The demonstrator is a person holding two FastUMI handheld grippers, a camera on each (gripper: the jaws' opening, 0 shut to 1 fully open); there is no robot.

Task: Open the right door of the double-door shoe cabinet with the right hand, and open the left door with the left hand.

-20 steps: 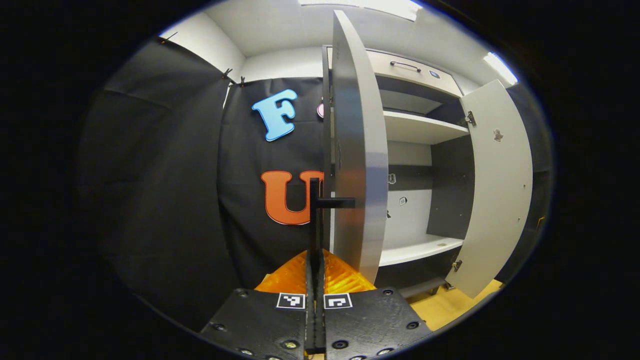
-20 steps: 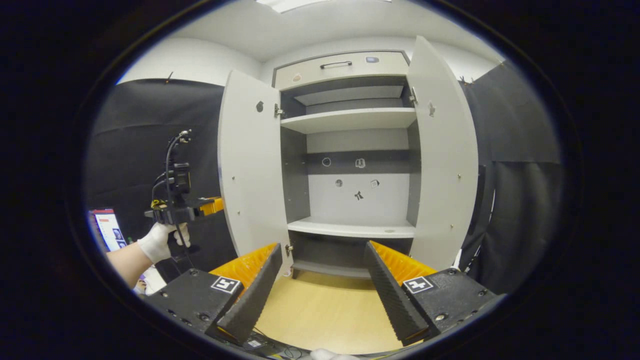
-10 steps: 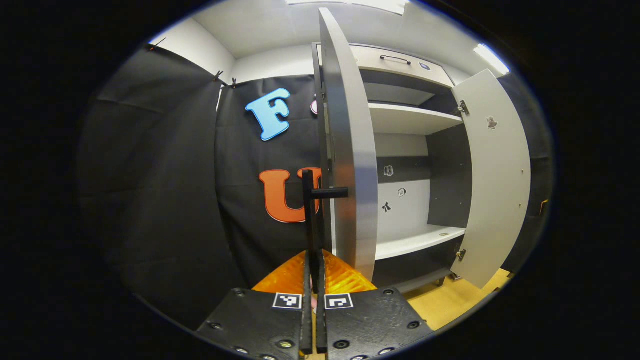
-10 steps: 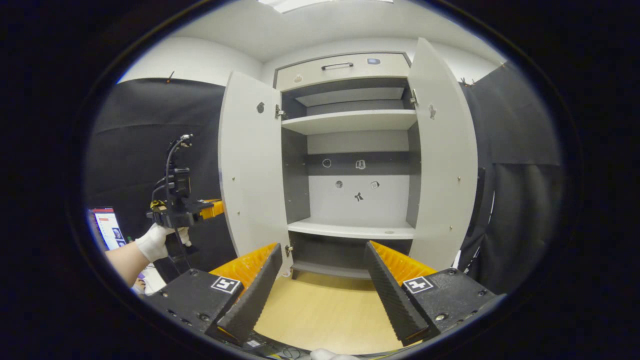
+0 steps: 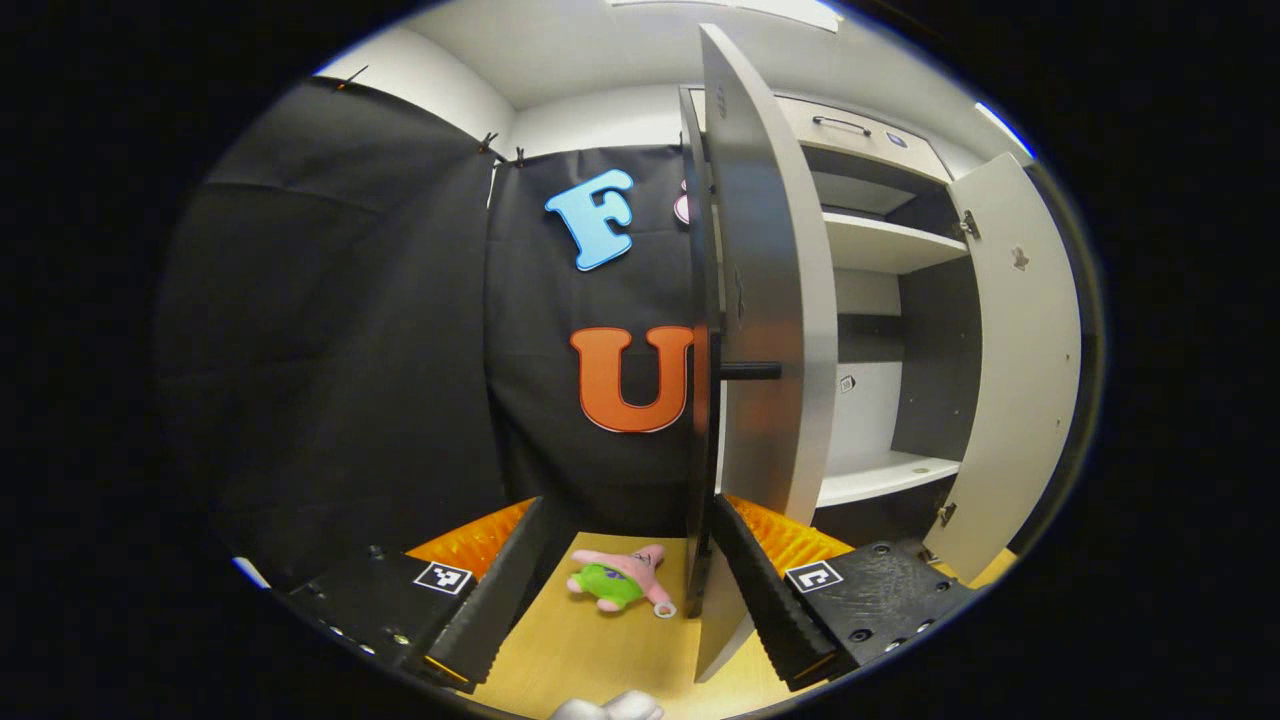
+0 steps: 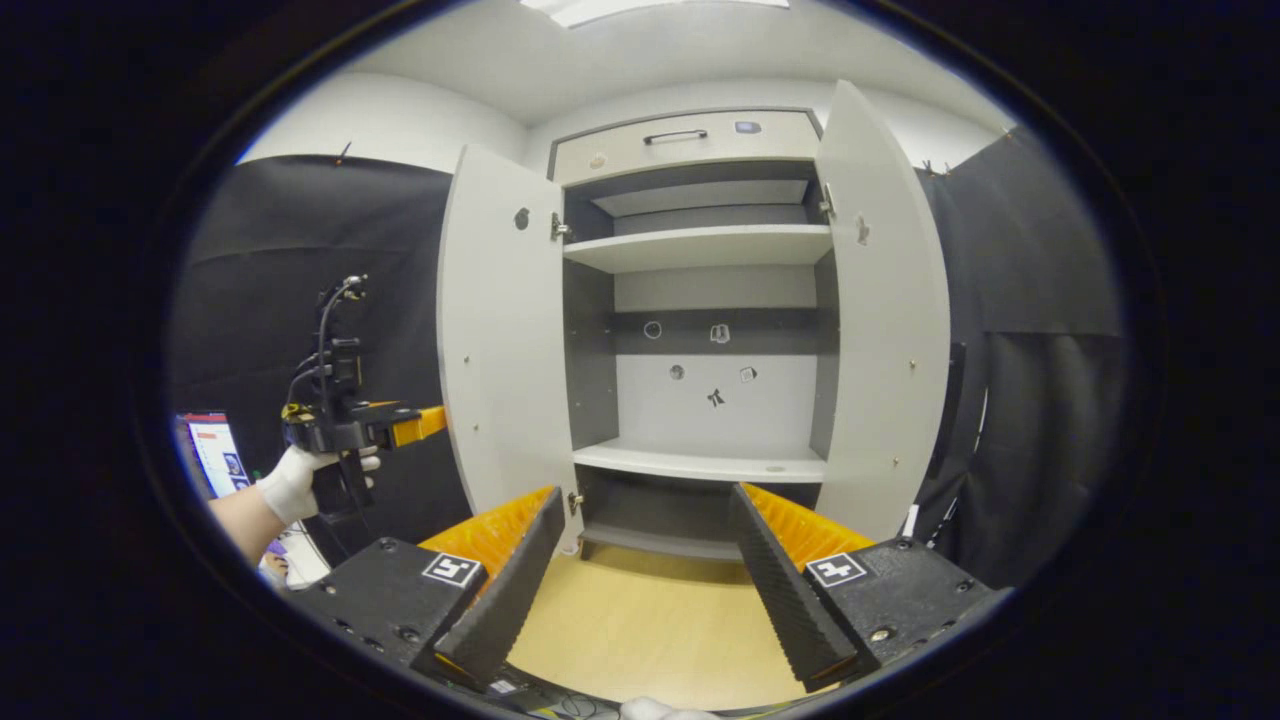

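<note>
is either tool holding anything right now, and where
Nothing is held. The left tool is open, its fingers apart on either side of the left door's handle, not pressing it. The right tool is open too.

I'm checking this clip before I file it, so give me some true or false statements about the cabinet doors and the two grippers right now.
1. Both cabinet doors stand open. True: the left door and the right door are both swung out, baring the shelves.
2. The left gripper is clamped on the left door's handle. False: it is open, and the black handle is beyond its fingers.
3. The right gripper is open and holds nothing. True.
4. A pair of shoes sits on the lower shelf. False: that shelf holds no shoes.
5. A pink and green plush toy lies on the floor. True.
</note>
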